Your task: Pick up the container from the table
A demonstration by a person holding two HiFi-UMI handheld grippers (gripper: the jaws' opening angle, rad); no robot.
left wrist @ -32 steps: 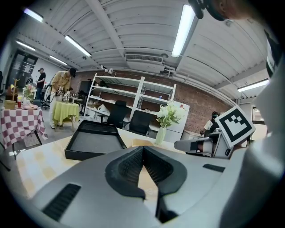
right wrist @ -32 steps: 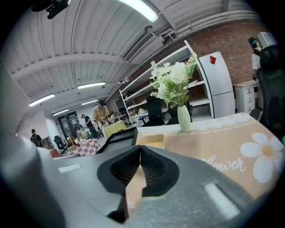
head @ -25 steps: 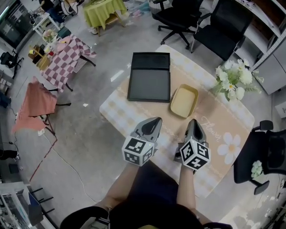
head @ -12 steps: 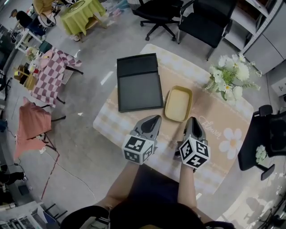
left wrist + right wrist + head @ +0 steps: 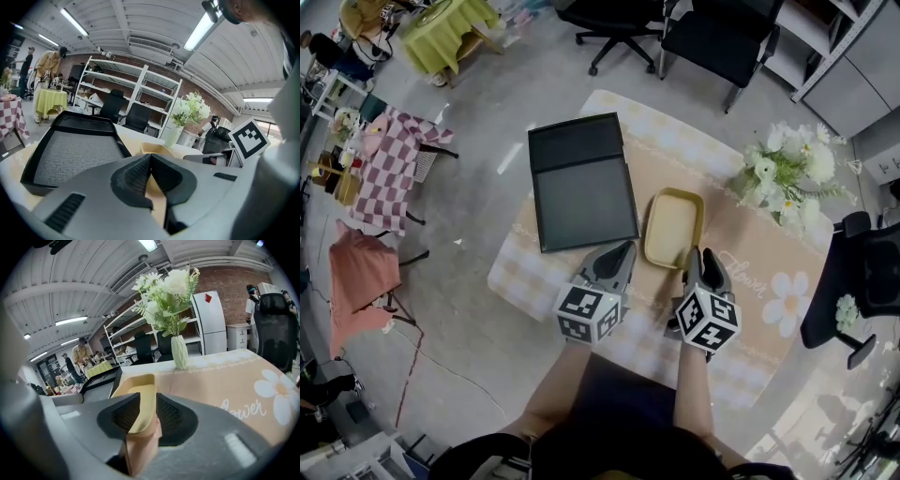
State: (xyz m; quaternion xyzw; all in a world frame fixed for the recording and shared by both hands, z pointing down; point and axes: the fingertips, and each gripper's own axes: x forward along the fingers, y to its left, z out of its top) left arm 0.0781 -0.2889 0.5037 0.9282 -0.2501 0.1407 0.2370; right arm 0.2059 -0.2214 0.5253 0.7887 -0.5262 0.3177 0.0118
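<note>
A shallow yellow container (image 5: 673,228) lies on the table (image 5: 750,309), to the right of a black tray (image 5: 581,183). My right gripper (image 5: 703,253) is at the container's near right corner. Its jaws have just been opening and now stand open. In the right gripper view the container (image 5: 140,390) shows in the gap of the right gripper (image 5: 148,401), and the pads do not press on it. My left gripper (image 5: 623,251) hovers beside the container's near left corner. In the left gripper view the left gripper (image 5: 150,157) is shut and empty, with the container (image 5: 152,149) just beyond.
A vase of white flowers (image 5: 783,178) stands at the table's far right. Black office chairs (image 5: 712,37) stand beyond the table, and another chair (image 5: 862,281) is at its right. The black tray (image 5: 75,150) fills the table's left part.
Both grippers have moved forward and down toward the container. The right jaws have spread apart from shut. The left jaws stay shut.
</note>
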